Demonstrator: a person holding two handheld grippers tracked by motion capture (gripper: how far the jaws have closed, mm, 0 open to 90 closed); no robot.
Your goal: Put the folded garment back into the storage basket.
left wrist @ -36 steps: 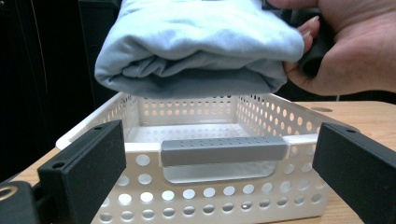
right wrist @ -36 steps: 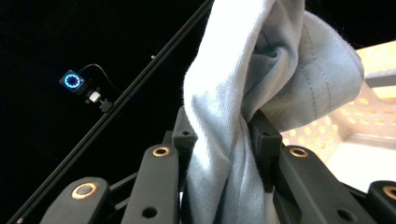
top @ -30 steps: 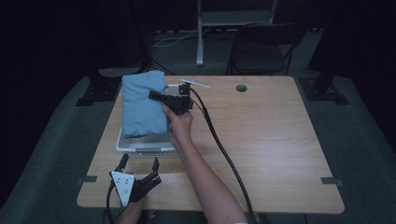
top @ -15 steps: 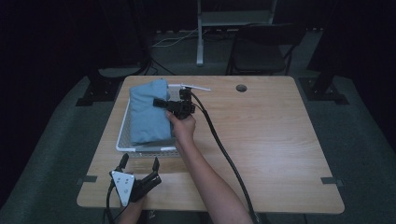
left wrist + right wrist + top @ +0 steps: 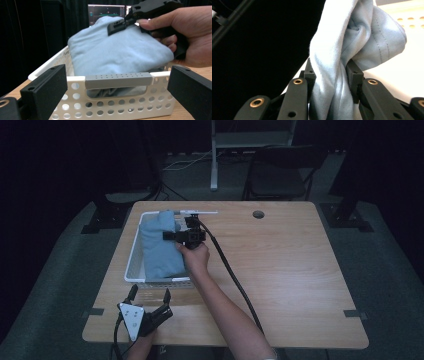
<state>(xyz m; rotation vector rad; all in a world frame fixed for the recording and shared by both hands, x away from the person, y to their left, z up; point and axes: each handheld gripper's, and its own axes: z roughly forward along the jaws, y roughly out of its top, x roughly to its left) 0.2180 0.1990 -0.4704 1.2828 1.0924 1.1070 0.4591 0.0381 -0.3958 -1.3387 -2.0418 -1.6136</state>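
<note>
**Blue cloth lowered into the basket, tongs clamped on its edge**

The right tongs (image 5: 331, 75) pinch a bunched fold of the soft light-blue folded cloth (image 5: 159, 245) between narrow jaws; in the right gripper view the fabric rises twisted out of the pads. In the high view these right tongs (image 5: 169, 236) sit left of centre, over the right-hand edge of the cloth. The left tongs (image 5: 150, 296) rest wide and empty at the lower left of the frame, on the near edge of the pale wooden bench (image 5: 290, 270), facing the basket.

Compared with a second ago, the cloth has shifted: it then bulged up and over the basket's rim, and now it lies lower and flatter inside the white perforated plastic basket (image 5: 131, 270). Judging from this, the placing is nearly done, and letting go of the fold looks like the remaining step.

Count: one cloth, one basket with a grey handle bar (image 5: 118, 80) on its near wall, two tongs, one bench.
</note>
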